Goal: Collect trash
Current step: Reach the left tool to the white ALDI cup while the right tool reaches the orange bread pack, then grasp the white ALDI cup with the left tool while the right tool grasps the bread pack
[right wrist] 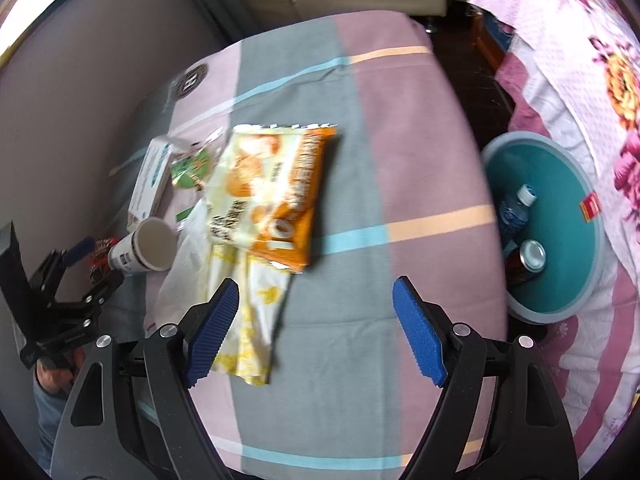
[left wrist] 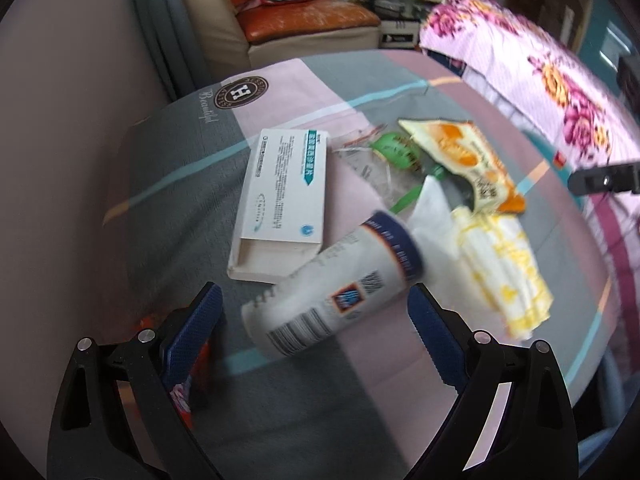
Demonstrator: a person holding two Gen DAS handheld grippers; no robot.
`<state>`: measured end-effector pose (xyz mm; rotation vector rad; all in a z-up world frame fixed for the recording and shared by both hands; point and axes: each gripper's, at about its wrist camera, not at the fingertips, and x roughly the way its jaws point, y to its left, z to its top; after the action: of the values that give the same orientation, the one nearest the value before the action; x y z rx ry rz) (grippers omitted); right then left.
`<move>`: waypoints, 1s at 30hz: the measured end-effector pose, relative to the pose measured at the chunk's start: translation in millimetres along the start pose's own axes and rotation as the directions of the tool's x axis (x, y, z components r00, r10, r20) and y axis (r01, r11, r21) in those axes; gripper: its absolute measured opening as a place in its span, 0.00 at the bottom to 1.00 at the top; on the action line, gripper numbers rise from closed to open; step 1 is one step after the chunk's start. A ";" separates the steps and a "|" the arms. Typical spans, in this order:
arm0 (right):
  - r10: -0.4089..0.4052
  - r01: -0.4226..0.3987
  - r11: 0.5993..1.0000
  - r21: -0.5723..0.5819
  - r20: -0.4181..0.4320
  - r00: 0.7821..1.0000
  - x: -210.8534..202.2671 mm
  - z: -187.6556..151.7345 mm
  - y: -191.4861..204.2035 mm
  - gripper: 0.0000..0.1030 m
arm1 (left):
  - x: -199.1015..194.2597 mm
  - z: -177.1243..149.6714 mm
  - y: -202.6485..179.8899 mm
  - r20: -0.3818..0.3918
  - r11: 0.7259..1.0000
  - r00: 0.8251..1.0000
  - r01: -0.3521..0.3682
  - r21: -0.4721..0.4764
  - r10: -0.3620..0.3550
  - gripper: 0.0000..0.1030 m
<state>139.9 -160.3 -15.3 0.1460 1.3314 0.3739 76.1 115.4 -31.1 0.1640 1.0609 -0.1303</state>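
Paper cup [left wrist: 340,288] lies on its side on the bed [left wrist: 192,184], between the spread fingers of the left tool [left wrist: 316,312]; touching or not, can't tell. Both tools wide open, holding nothing. Right tool [right wrist: 316,328] hovers near the bed's front edge, w/ crinkly orange snack bag [right wrist: 276,192] and yellow-print wrapper [right wrist: 248,320] just ahead. Flat white carton [left wrist: 280,196] behind cup. Round teal bin [right wrist: 560,256] off the bed's right edge.
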 end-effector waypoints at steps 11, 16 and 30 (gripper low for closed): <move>-0.019 0.018 1.000 -0.025 -0.019 1.000 19.8 12.0 31.2 0.73 | 35.4 0.5 -13.4 -0.023 0.991 0.999 0.027 0.128 -0.024 0.89; -0.024 0.023 1.000 -0.010 -0.019 1.000 25.1 15.8 27.9 0.73 | 28.6 -10.4 -13.6 -0.024 0.993 0.995 0.102 0.063 -0.101 0.59; -0.024 0.024 0.999 0.025 0.015 1.000 62.1 49.4 13.3 0.73 | 49.8 -3.3 -5.4 -0.077 0.987 0.987 0.138 -0.078 -0.144 0.57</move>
<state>196.8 -121.0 -56.3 0.1528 1.3221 0.3358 96.2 109.4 -76.8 0.0289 1.1574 -0.2142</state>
